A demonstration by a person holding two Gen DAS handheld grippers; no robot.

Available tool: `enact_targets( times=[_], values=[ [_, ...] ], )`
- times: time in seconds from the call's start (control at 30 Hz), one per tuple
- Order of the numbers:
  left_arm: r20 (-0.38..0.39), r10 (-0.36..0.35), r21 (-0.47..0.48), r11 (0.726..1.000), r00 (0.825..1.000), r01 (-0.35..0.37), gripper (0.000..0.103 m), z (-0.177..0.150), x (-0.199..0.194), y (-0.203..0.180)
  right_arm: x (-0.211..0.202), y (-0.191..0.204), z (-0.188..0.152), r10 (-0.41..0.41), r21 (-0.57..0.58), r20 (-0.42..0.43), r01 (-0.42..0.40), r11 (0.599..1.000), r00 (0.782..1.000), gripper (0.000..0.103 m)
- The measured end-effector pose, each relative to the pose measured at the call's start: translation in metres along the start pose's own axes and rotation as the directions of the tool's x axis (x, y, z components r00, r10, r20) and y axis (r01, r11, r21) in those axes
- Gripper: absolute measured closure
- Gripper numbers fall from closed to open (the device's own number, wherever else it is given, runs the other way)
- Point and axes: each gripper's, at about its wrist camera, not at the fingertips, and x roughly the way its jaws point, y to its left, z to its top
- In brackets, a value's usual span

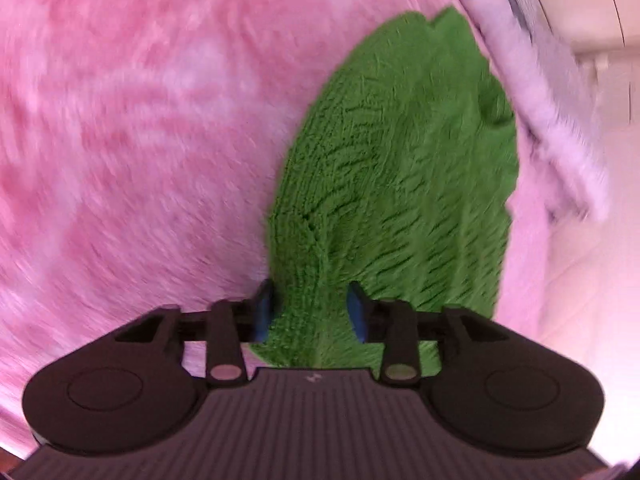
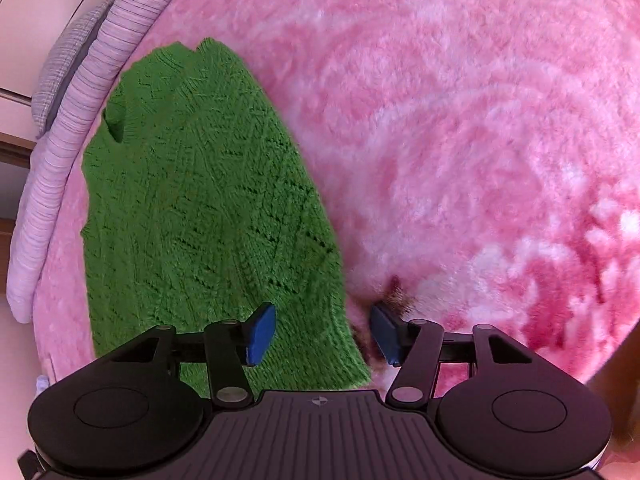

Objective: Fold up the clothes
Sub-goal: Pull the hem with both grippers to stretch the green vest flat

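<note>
In my left wrist view, the left gripper pinched the near edge of the green knitted garment, which lay on the pink fluffy blanket; open blanket spread wide to the left, while a pale striped pillow crowded the right edge. In my right wrist view, the right gripper stood wide, straddling the garment's right border without clamping it. Pillows lined the left; bare blanket lay right.
</note>
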Motion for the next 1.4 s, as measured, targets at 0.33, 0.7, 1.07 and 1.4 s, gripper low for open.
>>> enact_targets(
  times=[0.33, 0.7, 1.07, 1.4],
  values=[
    [0.056, 0.042, 0.152, 0.987, 0.998, -0.05, 0.099, -0.033, -0.048, -0.029, -0.054, 0.026, -0.001, 0.051, -0.2, 0.012, -0.047, 0.979, 0.999, 0.098],
    [-0.076, 0.298, 0.164, 0.945, 0.952, -0.283, 0.095, -0.131, -0.063, -0.024, -0.068, -0.037, -0.027, -0.201, -0.235, -0.249, 0.142, 0.962, 0.947, 0.095],
    [0.075, 0.261, 0.275, 0.922, 0.963, -0.271, 0.085, -0.063, -0.042, -0.099, -0.068, 0.001, 0.035, -0.178, -0.34, -0.117, 0.129, 0.932, 0.977, 0.08],
    [-0.007, 0.244, 0.454, 0.865, 0.97, -0.215, 0.08, -0.005, 0.048, -0.159, 0.012, 0.08, 0.059, -0.158, -0.477, -0.128, 0.079, 0.875, 0.979, 0.08]
  ],
)
